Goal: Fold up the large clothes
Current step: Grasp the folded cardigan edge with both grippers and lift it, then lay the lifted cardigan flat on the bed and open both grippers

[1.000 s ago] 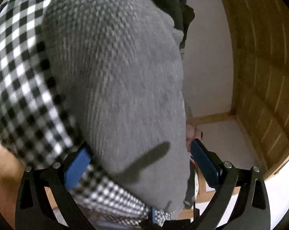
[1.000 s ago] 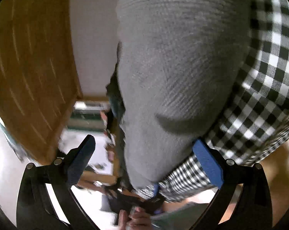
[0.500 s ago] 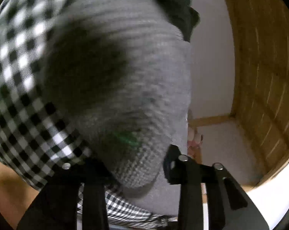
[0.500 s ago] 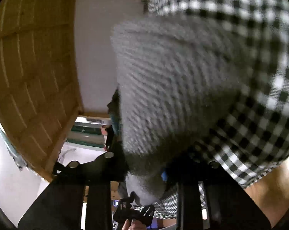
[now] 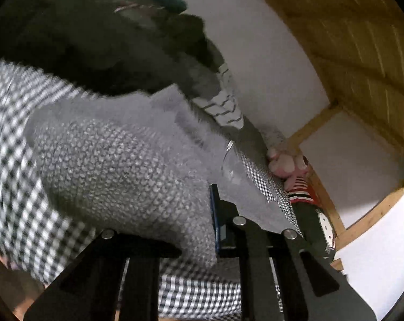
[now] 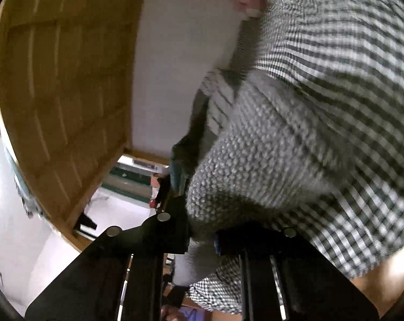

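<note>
A grey knit garment [image 5: 116, 171] lies bunched on a black-and-white checked cloth [image 5: 12, 187]. My left gripper [image 5: 199, 230] has one edge of the knit between its jaws, which are closing, and the blue pad [image 5: 214, 214] presses into the fabric. In the right wrist view the same grey knit garment [image 6: 255, 160] bulges over the checked cloth [image 6: 349, 80]. My right gripper [image 6: 199, 230] is closing its jaws on a fold of it, and the knit hangs down between the fingers. Both views are blurred.
A dark pile of clothes [image 5: 95, 40] and a striped garment [image 5: 223, 107] lie behind the knit. A pink plush toy [image 5: 282, 163] sits by the white wall. Wooden panelling [image 6: 54, 93] fills the side, and a bare wooden surface [image 6: 384, 281] shows under the checked cloth.
Both grippers went from wide open around the knit to closed on it. Both have risen and rolled, pulling the knit's edge up off the checked cloth.
</note>
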Demonstrator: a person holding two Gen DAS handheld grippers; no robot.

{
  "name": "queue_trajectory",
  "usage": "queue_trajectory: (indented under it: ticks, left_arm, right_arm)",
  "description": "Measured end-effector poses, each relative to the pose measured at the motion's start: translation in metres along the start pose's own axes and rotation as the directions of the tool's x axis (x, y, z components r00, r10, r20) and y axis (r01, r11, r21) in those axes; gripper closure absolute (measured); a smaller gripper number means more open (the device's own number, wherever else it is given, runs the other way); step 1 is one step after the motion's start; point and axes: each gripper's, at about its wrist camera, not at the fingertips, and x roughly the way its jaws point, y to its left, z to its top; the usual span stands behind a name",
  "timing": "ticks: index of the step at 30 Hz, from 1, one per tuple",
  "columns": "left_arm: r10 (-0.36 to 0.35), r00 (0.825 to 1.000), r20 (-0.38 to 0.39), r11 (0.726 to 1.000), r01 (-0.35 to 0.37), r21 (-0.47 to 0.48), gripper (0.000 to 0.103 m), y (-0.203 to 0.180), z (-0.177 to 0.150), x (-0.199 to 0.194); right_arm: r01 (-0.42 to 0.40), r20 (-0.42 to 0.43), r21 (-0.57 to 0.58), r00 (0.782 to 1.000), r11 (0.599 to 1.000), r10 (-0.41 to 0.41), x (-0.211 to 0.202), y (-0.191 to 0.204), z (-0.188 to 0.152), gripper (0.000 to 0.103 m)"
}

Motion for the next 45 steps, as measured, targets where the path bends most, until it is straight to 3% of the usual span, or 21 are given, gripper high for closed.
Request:
queue_trajectory:
  ticks: [5, 10, 14, 16, 17, 19, 21, 23, 24, 25, 26, 29, 32, 33, 35, 37, 38, 40, 42, 44, 45]
  left_arm:
    - [0.004, 0.999, 0.038, 0.994, -0.008, 0.11, 0.088, -0.013, 0.07, 0.019]
    - [0.062, 0.998, -0.027, 0.983, -0.057, 0.177, 0.087, -0.042, 0.139, 0.08]
    - [0.173, 0.977, -0.126, 0.97, -0.147, 0.194, 0.085, -0.043, 0.192, 0.158]
    - [0.227, 0.956, -0.184, 0.96, -0.188, 0.207, 0.084, -0.034, 0.209, 0.197]
    - [0.257, 0.943, -0.212, 0.952, -0.209, 0.223, 0.082, -0.032, 0.213, 0.216]
    - [0.297, 0.925, -0.237, 0.932, -0.227, 0.283, 0.075, -0.029, 0.216, 0.244]
    - [0.328, 0.911, -0.251, 0.91, -0.233, 0.344, 0.063, -0.034, 0.216, 0.266]
    - [0.339, 0.899, -0.278, 0.892, -0.213, 0.399, 0.044, -0.045, 0.221, 0.286]
    - [0.314, 0.905, -0.288, 0.896, -0.182, 0.405, 0.035, -0.053, 0.225, 0.29]
    - [0.264, 0.916, -0.302, 0.909, -0.132, 0.395, 0.003, -0.057, 0.228, 0.288]
    - [0.212, 0.937, -0.276, 0.912, -0.088, 0.402, 0.006, -0.07, 0.235, 0.281]
    - [0.231, 0.97, -0.071, 0.841, -0.162, 0.516, 0.006, -0.105, 0.247, 0.248]
    - [0.189, 0.98, -0.066, 0.855, -0.131, 0.503, 0.006, -0.121, 0.244, 0.231]
    - [0.215, 0.972, -0.092, 0.854, -0.141, 0.5, 0.006, -0.12, 0.235, 0.235]
    - [0.3, 0.95, -0.086, 0.842, -0.221, 0.492, 0.006, -0.107, 0.217, 0.246]
    - [0.434, 0.899, -0.047, 0.798, -0.36, 0.484, 0.006, -0.083, 0.202, 0.257]
    - [0.502, 0.863, -0.052, 0.771, -0.42, 0.479, 0.006, -0.065, 0.193, 0.266]
    - [0.54, 0.838, -0.073, 0.732, -0.425, 0.532, 0.006, -0.044, 0.176, 0.283]
    - [0.554, 0.833, -0.016, 0.671, -0.435, 0.6, 0.006, -0.038, 0.161, 0.289]
    - [0.573, 0.82, -0.006, 0.653, -0.452, 0.608, 0.006, -0.041, 0.158, 0.294]
    - [0.57, 0.821, -0.012, 0.664, -0.453, 0.595, 0.006, -0.045, 0.159, 0.292]
  right_arm:
    - [-0.059, -0.023, -0.068, 0.998, 0.996, 0.057, 0.048, 0.031, 0.052, 0.089]
    - [-0.025, -0.058, -0.016, 0.998, 1.0, 0.024, 0.126, 0.045, 0.111, 0.089]
    - [0.104, -0.083, 0.025, 0.991, 0.994, -0.101, 0.197, 0.043, 0.156, 0.089]
    - [0.213, -0.111, 0.039, 0.972, 0.976, -0.208, 0.238, 0.033, 0.175, 0.086]
    - [0.272, -0.134, 0.046, 0.955, 0.961, -0.264, 0.26, 0.026, 0.184, 0.083]
    - [0.333, -0.152, 0.065, 0.935, 0.941, -0.32, 0.289, 0.008, 0.198, 0.061]
    - [0.352, -0.156, 0.063, 0.928, 0.934, -0.339, 0.309, -0.005, 0.21, 0.028]
    - [0.338, -0.163, 0.073, 0.932, 0.938, -0.323, 0.325, -0.006, 0.223, 0.014]
    - [0.315, -0.159, 0.07, 0.94, 0.946, -0.301, 0.331, 0.0, 0.229, 0.007]
    - [0.283, -0.143, 0.043, 0.951, 0.958, -0.274, 0.332, 0.014, 0.236, 0.006]
    - [0.265, -0.119, -0.017, 0.957, 0.964, -0.265, 0.33, 0.035, 0.244, 0.003]
    - [0.299, -0.067, -0.281, 0.942, 0.912, -0.33, 0.322, 0.1, 0.249, 0.003]
    - [0.402, -0.001, -0.604, 0.863, 0.688, -0.506, 0.331, 0.153, 0.214, 0.003]
    - [0.427, 0.049, -0.695, 0.831, 0.578, -0.555, 0.336, 0.161, 0.188, 0.003]
    - [0.45, 0.1, -0.786, 0.769, 0.423, -0.632, 0.35, 0.152, 0.135, 0.003]
    - [0.447, 0.087, -0.815, 0.724, 0.369, -0.684, 0.359, 0.126, 0.1, 0.004]
    - [0.446, 0.066, -0.829, 0.676, 0.337, -0.734, 0.371, 0.103, 0.081, 0.004]
    - [0.467, 0.053, -0.836, 0.594, 0.29, -0.803, 0.379, 0.063, 0.062, 0.004]
    - [0.477, 0.09, -0.844, 0.576, 0.245, -0.812, 0.385, 0.038, 0.051, 0.004]
    - [0.498, 0.089, -0.828, 0.568, 0.256, -0.818, 0.39, 0.034, 0.055, 0.004]
    - [0.504, 0.089, -0.826, 0.556, 0.25, -0.826, 0.393, 0.035, 0.055, 0.004]
